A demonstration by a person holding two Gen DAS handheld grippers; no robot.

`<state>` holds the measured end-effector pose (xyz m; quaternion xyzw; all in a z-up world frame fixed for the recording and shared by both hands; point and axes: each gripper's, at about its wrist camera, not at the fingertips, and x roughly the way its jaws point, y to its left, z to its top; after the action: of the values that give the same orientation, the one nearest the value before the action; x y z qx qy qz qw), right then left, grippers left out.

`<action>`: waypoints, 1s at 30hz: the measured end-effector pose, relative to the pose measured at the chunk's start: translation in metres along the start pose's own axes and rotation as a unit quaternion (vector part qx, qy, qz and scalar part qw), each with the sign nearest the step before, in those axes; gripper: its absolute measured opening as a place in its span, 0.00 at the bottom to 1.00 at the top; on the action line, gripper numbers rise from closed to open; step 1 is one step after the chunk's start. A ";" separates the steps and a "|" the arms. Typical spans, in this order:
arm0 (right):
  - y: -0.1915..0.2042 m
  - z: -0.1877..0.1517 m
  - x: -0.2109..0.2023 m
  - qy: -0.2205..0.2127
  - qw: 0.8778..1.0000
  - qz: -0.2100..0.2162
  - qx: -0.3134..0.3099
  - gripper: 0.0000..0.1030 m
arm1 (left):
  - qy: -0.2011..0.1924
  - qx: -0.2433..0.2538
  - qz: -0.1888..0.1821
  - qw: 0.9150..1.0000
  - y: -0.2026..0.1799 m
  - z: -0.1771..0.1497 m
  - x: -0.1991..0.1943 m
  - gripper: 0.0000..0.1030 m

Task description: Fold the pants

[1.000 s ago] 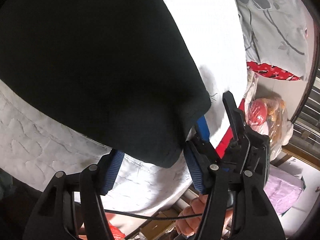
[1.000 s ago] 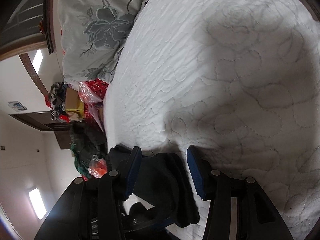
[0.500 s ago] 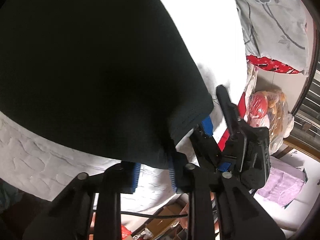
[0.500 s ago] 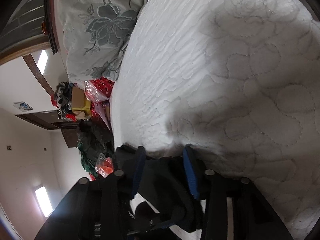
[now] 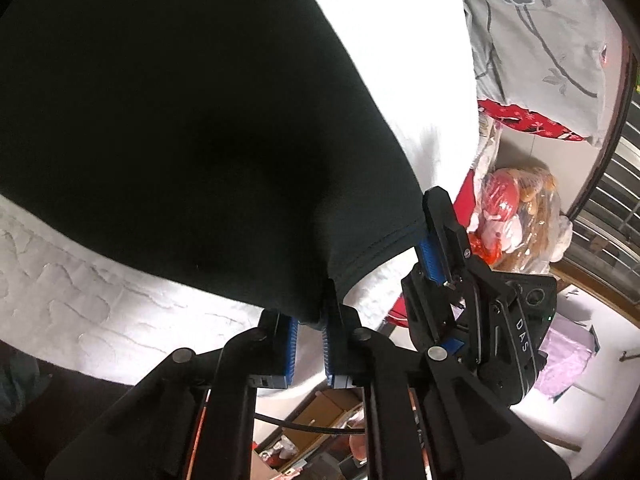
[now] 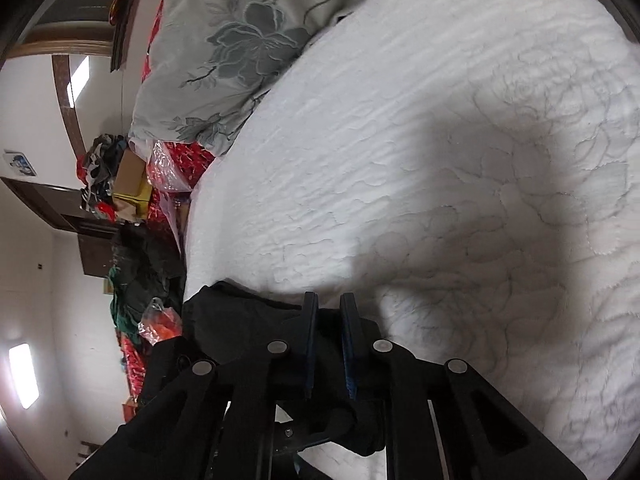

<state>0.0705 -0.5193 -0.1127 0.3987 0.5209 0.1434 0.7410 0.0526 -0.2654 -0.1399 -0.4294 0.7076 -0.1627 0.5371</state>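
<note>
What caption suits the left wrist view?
Left gripper shut on the hem of black pants on a white quilt.

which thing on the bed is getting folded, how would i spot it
Start at the white quilted bed with the grey floral duvet at its head. On the quilt lie the black pants, the only dark plain cloth there, their hem pinched by both grippers.
</note>
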 end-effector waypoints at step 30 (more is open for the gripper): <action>0.132 -0.032 0.068 0.009 1.000 0.004 -0.030 0.09 | -0.064 -0.033 -0.081 0.994 0.051 0.036 -0.128 0.07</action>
<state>0.0973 -0.3783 -0.0644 0.3774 0.5216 0.1656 0.7470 0.0702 -0.1274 -0.1088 -0.5122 0.6396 -0.1544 0.5520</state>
